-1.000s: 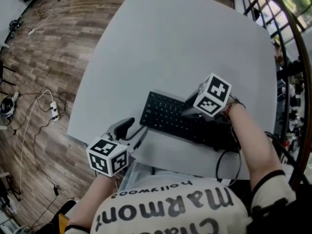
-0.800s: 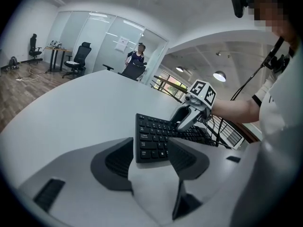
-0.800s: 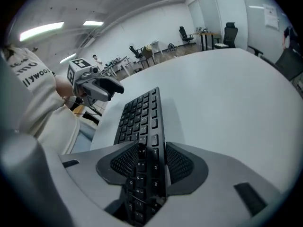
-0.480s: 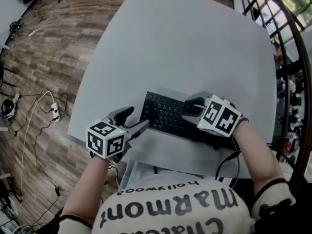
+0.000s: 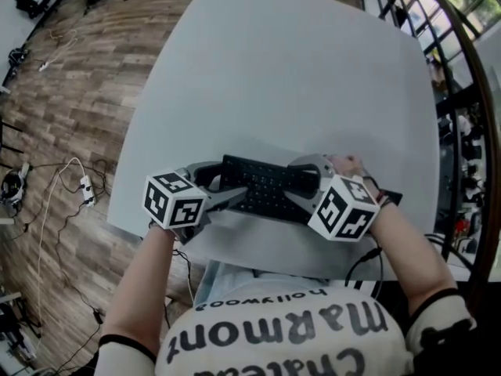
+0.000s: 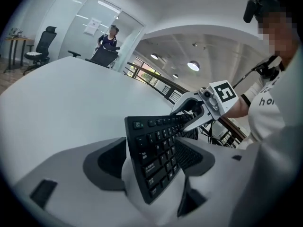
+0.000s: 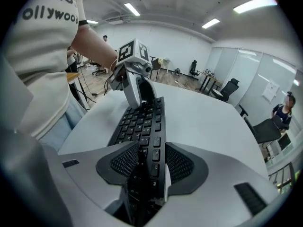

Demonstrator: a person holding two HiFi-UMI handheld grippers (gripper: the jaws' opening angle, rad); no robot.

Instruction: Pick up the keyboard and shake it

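**Left gripper arrives at the keyboard's free end, jaws wide**

At the keyboard's left end, the left gripper [image 5: 223, 185] has come in from off that end, where it hung a second ago. Its jaws have just been opening and now stand spread on either side of that end. In the left gripper view the black keyboard [image 6: 158, 157] stands tilted between the pads. A clear gap shows at the left pad, so nothing is pinched there yet and this gripper is released.

The keyboard itself has shifted. A second ago it lay flat with its key face up. Now it looks narrower in the head view and is rolled towards its long edge. The table [image 5: 297, 69] is beneath it, and the table's near edge runs just beside the keyboard's near side. I cannot tell whether its left end still touches the tabletop.

At the keyboard's right end, the right gripper [image 5: 301, 185] is clenched across the board. In the right gripper view both ribbed pads press on it, one on the key face and one on the underside.

My reading is that the pick-up is half made, since only one end is held. The left jaws need to close on their end before the board can be lifted clear and shaken safely
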